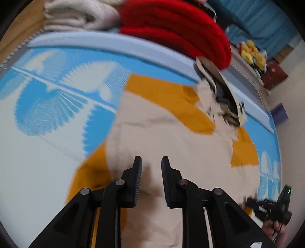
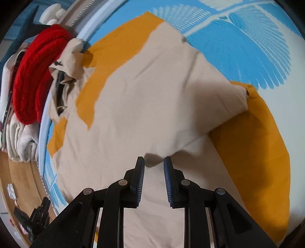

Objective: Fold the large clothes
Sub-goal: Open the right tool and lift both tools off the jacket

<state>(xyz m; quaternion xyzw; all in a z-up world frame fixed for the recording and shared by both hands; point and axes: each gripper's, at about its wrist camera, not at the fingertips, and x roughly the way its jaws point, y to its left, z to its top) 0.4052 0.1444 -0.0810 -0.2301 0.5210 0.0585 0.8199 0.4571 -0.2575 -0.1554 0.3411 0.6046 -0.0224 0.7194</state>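
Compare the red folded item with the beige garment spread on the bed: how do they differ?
The red folded item is thick, fuzzy and stacked in rolls at the bed's edge; the beige garment is thin, smooth and lies mostly flat, one flap turned over. The red one is a single colour; the beige one has mustard-yellow panels. Both are clothing on the blue-patterned bed cover.

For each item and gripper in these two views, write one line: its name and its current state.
Beige garment: spread out, one flap folded over.
Mustard cloth: lying flat beneath it.
Red knit: folded, stacked.
White knit: folded.
Left gripper: open, empty.
Right gripper: open, empty.
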